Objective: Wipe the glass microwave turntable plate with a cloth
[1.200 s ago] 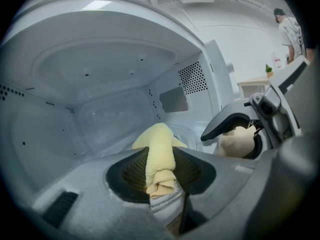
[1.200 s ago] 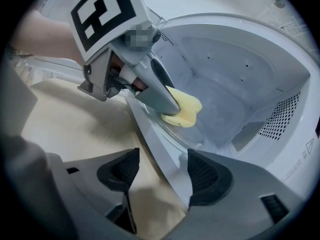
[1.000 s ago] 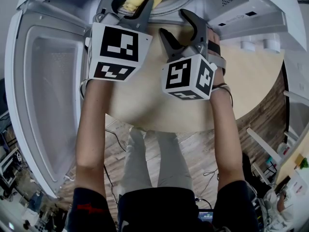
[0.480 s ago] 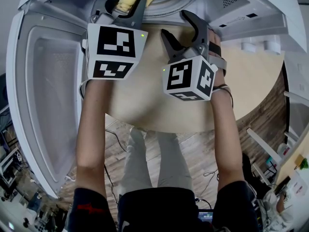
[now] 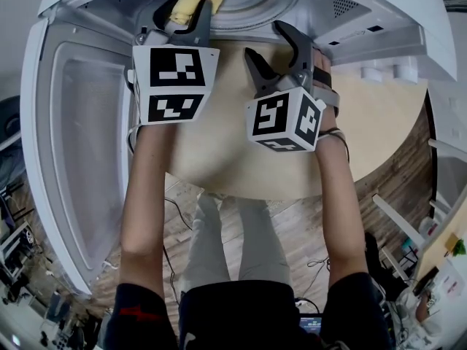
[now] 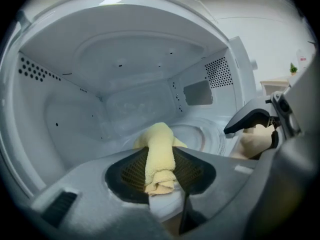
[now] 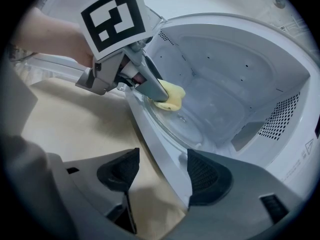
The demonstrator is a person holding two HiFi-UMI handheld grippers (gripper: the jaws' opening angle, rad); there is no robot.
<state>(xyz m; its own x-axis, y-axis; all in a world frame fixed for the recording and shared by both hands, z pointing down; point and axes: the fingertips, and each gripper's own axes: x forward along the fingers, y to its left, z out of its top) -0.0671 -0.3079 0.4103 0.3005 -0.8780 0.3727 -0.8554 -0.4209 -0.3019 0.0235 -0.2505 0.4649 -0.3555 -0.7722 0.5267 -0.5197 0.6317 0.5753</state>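
Inside the open microwave (image 5: 350, 20), the left claw (image 5: 191, 9) is clenched on a rolled yellow cloth (image 6: 160, 154). The roll's long axis runs straight out between the jaws toward the oven's back wall. The glass turntable plate (image 7: 190, 119) lies flat on the microwave's floor, ahead of and below that claw. In the right gripper view the cloth's free end appears to rest on the plate's rim at the side nearest the microwave's mouth, though contact cannot be confirmed. Most of the glass stretches beyond it toward the back wall, so any wiping stroke would likely have to travel deeper and across. The right claw (image 7: 159, 171) is released and empty. It hangs just outside the microwave's front sill, over the pale wooden bench (image 5: 365, 115), and is clearly the farther of the two from the plate. The microwave's door (image 5: 73, 137) is swung wide on its left. No brand name can be read. Each claw's cube carries only black-and-white square markers, and the small label with a warning triangle (image 7: 302, 156) on the microwave's front frame is too fine to make out.
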